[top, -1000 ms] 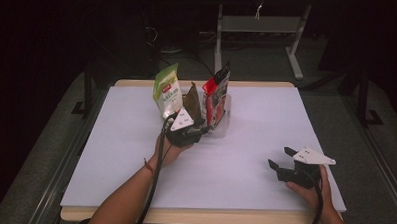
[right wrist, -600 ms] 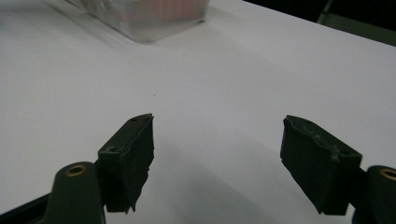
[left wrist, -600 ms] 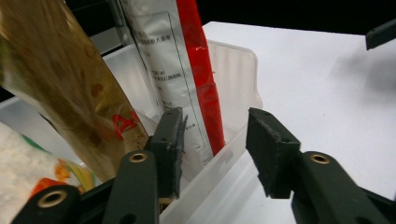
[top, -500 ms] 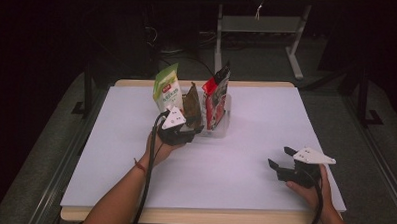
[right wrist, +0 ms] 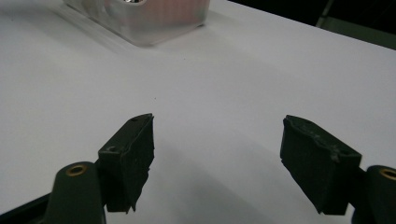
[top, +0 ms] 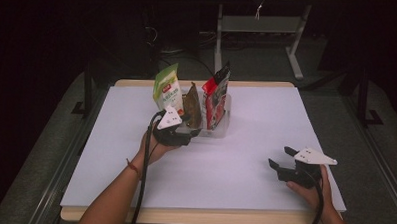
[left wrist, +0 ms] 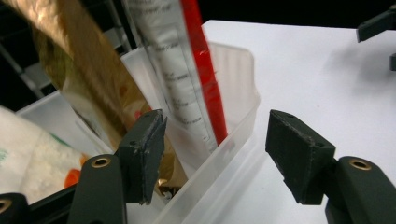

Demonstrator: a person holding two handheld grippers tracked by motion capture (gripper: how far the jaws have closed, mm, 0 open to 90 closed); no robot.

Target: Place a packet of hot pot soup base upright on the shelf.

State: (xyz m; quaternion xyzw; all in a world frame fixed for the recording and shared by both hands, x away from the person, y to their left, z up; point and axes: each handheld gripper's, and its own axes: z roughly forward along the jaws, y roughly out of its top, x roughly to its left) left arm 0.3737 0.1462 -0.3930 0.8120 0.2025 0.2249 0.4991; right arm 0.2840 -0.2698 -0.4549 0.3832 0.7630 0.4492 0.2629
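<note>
Left gripper (left wrist: 215, 158) sitting wide open, gripping nothing, jaws straddling clear bin (left wrist: 243, 79) wall. Gold pouch (left wrist: 88, 79), red pouch (left wrist: 201, 65) standing inside bin. Risk: closing jaws tipping bin, toppling pouches. Right gripper (right wrist: 217, 163) idling wide open, empty, over table (right wrist: 233, 84).

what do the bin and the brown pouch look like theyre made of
Bin: apparently frosted translucent plastic, since the pouches show dimly through its ribbed wall. Brown pouch: likely metallised foil film, glossy and crinkled with bright gold glints.
</note>
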